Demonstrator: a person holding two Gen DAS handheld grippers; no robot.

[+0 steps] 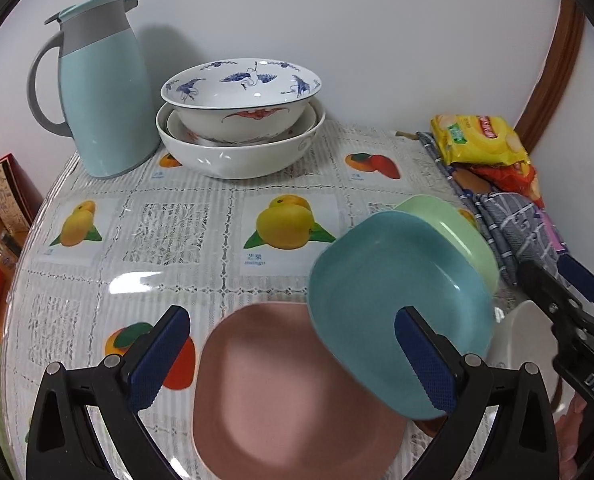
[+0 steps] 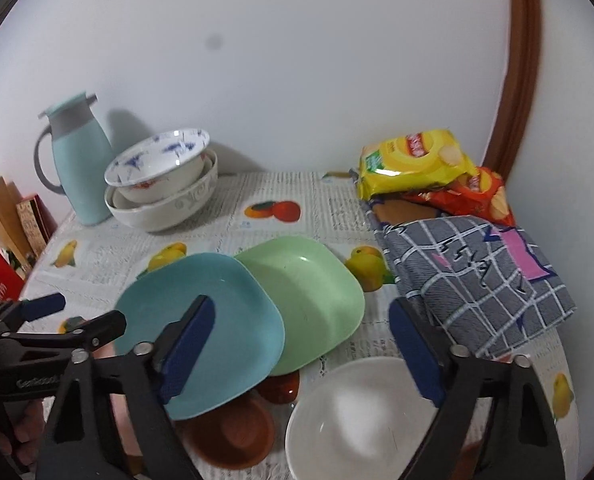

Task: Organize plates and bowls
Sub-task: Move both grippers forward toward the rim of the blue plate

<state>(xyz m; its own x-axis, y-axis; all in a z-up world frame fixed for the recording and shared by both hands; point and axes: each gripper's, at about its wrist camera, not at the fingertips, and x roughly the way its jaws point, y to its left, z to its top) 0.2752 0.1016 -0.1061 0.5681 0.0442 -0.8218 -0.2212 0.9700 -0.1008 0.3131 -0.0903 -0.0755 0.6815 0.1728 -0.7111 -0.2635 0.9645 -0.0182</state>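
Both tongs stood wide with nothing between their pads. From its own camera, the left gripper (image 1: 293, 356) hung over a dusty-pink plate (image 1: 293, 392) lying flat on the fruit-print tablecloth (image 1: 177, 232). The right gripper (image 2: 301, 344) straddled a gap above the white bowl (image 2: 357, 420), which sat directly below and ahead of it, clearly nearer the right hand than the left.

A teal plate (image 2: 201, 328) rested tilted, its far edge overlapping a light green plate (image 2: 313, 300) and its near edge over a brown bowl (image 2: 233, 440). These plates looked like smooth matte plastic, squarish with rounded corners. The white bowl was round and glossy.

At the back, nested porcelain bowls (image 1: 237, 128), the top one painted with blue cranes, stood just beside a pale blue jug (image 1: 101, 92). That nest was probably where the white bowl belonged.
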